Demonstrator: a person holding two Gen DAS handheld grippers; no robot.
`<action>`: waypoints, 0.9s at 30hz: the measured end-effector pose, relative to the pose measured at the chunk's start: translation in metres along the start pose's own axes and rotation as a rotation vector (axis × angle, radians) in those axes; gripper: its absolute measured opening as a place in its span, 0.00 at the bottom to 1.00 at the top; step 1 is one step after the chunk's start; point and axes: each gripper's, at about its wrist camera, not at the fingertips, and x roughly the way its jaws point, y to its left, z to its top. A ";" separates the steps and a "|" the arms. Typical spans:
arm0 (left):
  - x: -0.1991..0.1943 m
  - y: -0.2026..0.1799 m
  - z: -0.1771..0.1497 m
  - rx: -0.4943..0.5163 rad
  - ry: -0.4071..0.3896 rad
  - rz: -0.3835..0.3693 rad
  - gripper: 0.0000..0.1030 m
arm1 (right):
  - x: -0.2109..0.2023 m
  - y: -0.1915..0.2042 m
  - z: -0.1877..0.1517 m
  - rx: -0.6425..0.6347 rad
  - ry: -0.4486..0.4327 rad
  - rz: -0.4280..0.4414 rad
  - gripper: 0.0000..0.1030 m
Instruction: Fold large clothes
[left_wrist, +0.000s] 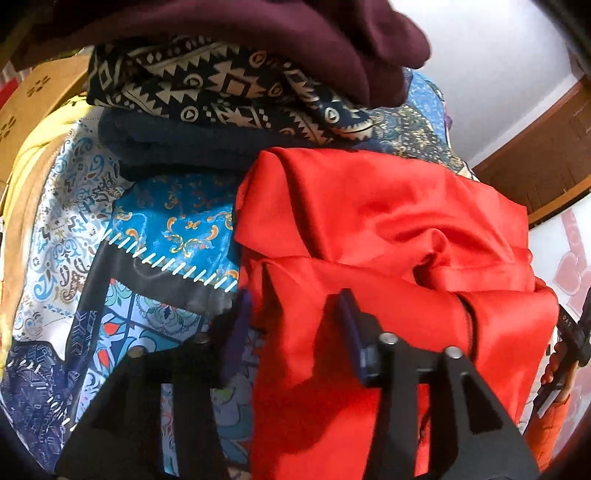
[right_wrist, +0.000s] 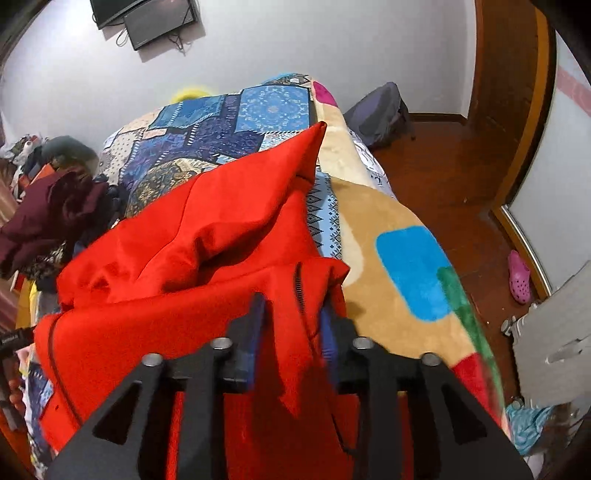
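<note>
maroon garment (left_wrist: 229, 33): heaped at the far left on top of the pile, out of the way, so my guess is it waits its turn or is already done with.
patterned cloth (left_wrist: 221, 92): black and cream, lying under the maroon one and over a dark navy piece (left_wrist: 192, 144); the stack keeps other clothes clear of the working area.
bedspread (left_wrist: 173, 221): blue patchwork quilt serving as the folding surface, bare to the left of the red cloth.
left gripper (left_wrist: 295, 325): near edge of the scene, pointing steeply down, jaws parted; the left edge of the red cloth lies between the fingers, but the pads stand off it, so it looks let go rather than pinched.
red garment (left_wrist: 388, 229): the task's thing, lying across the near half of the bed, one layer doubled over another with a crease running left to right; it rests on the quilt, rumpled in the middle.
right gripper (right_wrist: 291, 325): also aimed down at the near edge, jaws apart; a flap of the red garment (right_wrist: 207, 236) near its zip (right_wrist: 298, 284) hangs between the fingers, seemingly loose.
judgement: both corners were brought to the same near edge so the fold lands square; smoothing the bulge seems the next need.
fleece blanket (right_wrist: 373, 251): tan with coloured patches, draped over the bed's right side.
pink clog (right_wrist: 519, 275): on the wooden floor, far right.
</note>
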 end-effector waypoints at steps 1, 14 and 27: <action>-0.007 -0.001 -0.001 0.002 0.001 -0.001 0.53 | -0.004 -0.001 0.000 0.003 -0.004 0.004 0.44; 0.007 0.036 -0.063 -0.087 0.214 -0.069 0.65 | -0.017 -0.024 -0.037 0.079 0.040 0.013 0.61; -0.008 0.003 -0.095 0.001 0.193 -0.177 0.58 | -0.001 -0.012 -0.062 0.089 0.074 0.019 0.28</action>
